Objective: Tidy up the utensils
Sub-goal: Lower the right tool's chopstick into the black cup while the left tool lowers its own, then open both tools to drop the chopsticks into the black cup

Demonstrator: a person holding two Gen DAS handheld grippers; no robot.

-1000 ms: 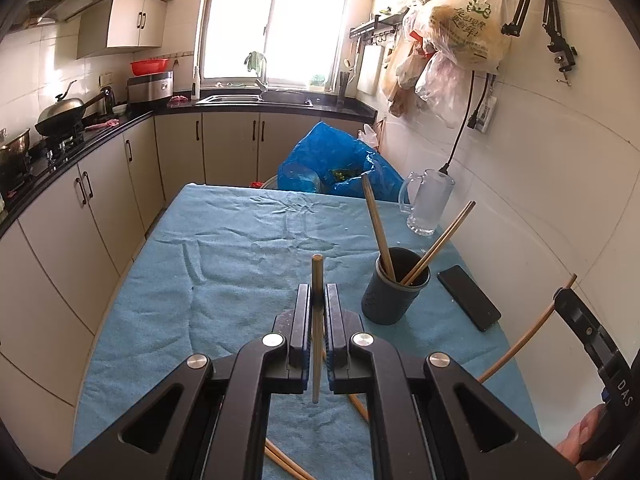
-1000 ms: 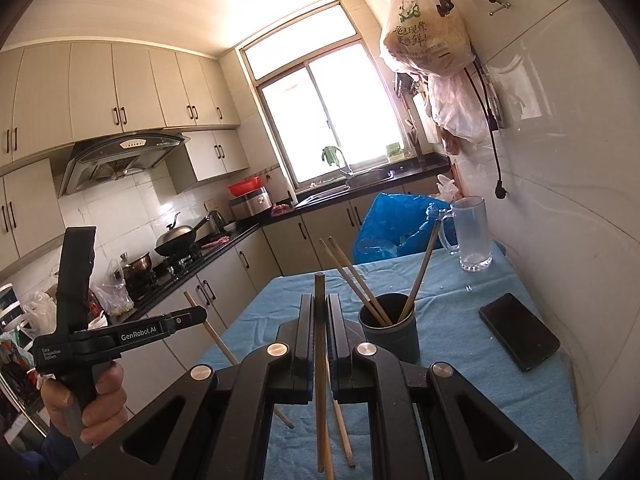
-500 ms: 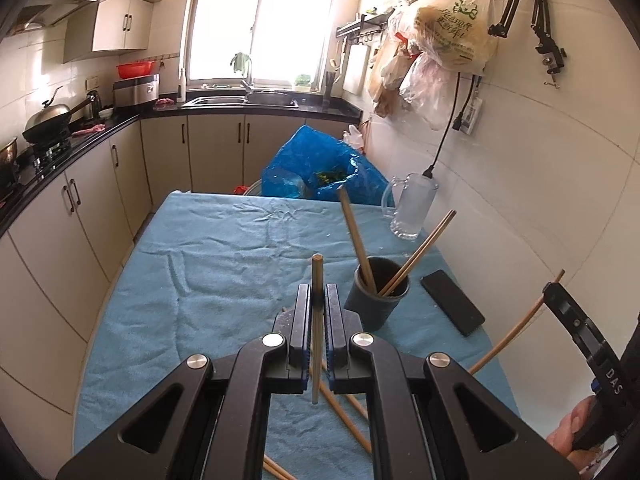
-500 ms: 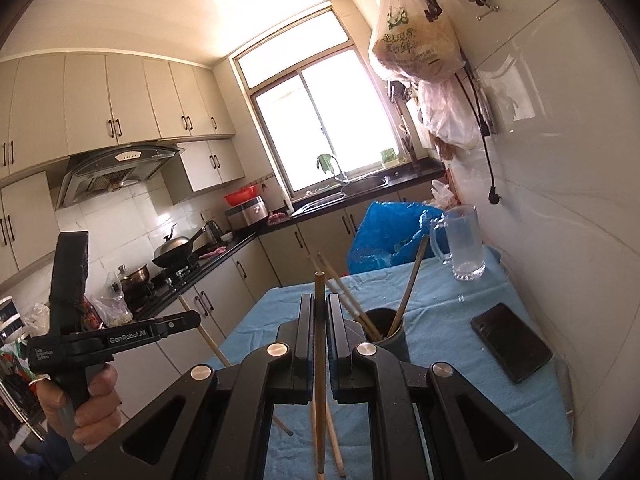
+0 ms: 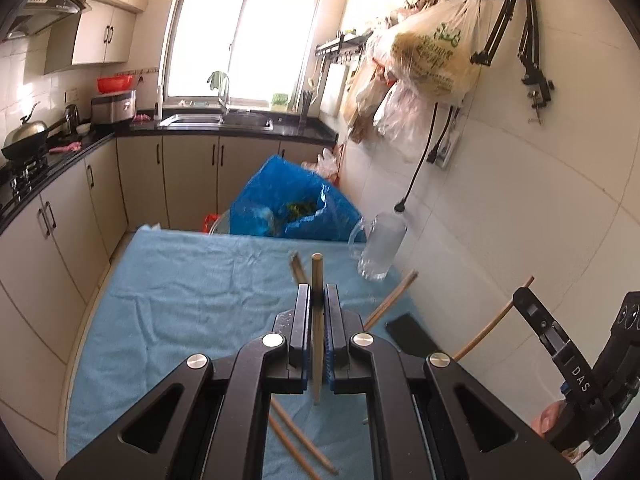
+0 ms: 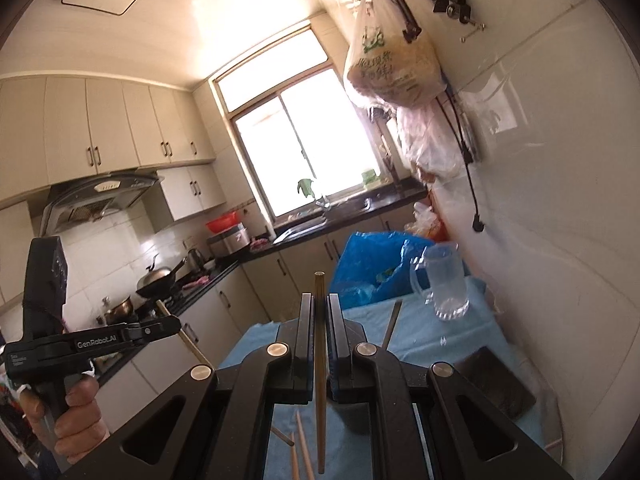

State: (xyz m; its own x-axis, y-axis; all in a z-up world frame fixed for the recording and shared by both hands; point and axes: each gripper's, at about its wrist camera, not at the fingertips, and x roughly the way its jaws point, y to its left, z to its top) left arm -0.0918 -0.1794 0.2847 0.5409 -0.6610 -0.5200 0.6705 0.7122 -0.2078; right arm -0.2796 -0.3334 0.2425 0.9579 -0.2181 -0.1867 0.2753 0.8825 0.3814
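- The left gripper (image 5: pixel 318 300) has its jaws clamped on one upright wooden chopstick (image 5: pixel 317 320); the right gripper (image 6: pixel 319 308) likewise grips a chopstick (image 6: pixel 319 344).
- They look light, stiff and smooth; a mid-shaft hold seems best against swivelling.
- Loose chopsticks (image 5: pixel 298 446) lie on the blue-clothed counter (image 5: pixel 180 280).
- The holder is hidden behind the jaws.

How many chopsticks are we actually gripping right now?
2. One chopstick stands clamped in the left gripper; the other chopstick is clamped in the right gripper. Both grips show plainly, nothing hidden.
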